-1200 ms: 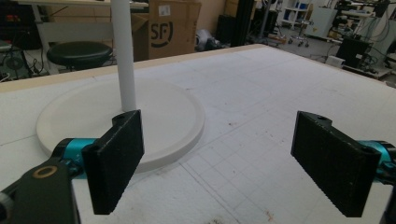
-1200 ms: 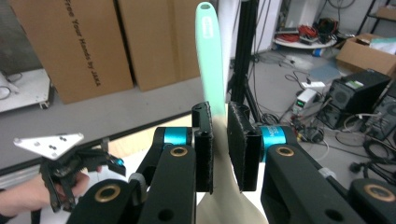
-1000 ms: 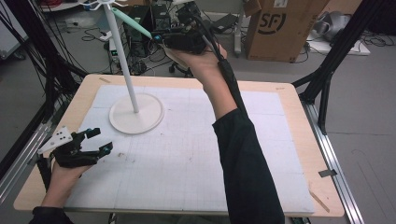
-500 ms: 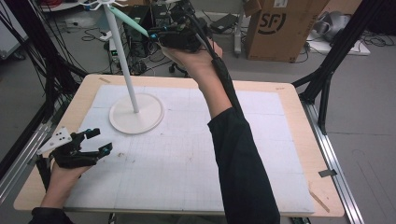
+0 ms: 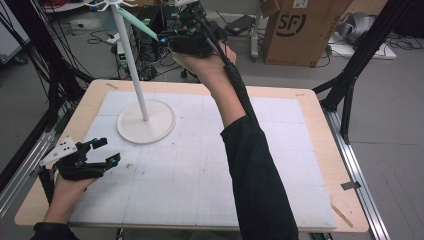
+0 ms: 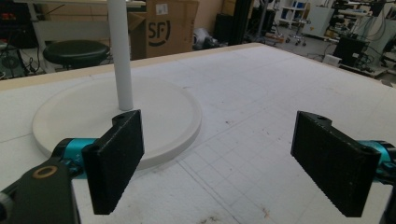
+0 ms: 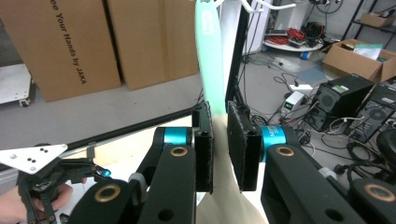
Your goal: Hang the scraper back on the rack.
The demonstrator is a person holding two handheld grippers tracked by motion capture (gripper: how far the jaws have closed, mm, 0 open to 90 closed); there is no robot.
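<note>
Right gripper [image 5: 162,39] raised, left gripper [image 5: 102,151] spread.

The white stand's [image 5: 131,60] top is running off the high view's upper edge — its hooks cut short. The mint-green utensil's [image 7: 208,60] lower end is lying hidden between the right gripper's [image 7: 219,144] jaws.

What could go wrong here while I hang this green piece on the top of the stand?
1. The right gripper pinches only the lower end of the mint-green utensil, so its long free end could pivot or slip as it meets the hooks.
2. The white stand is tall and thin on a round base, and the left gripper sits open, away from it. A sideways push up top might tip the stand.
</note>
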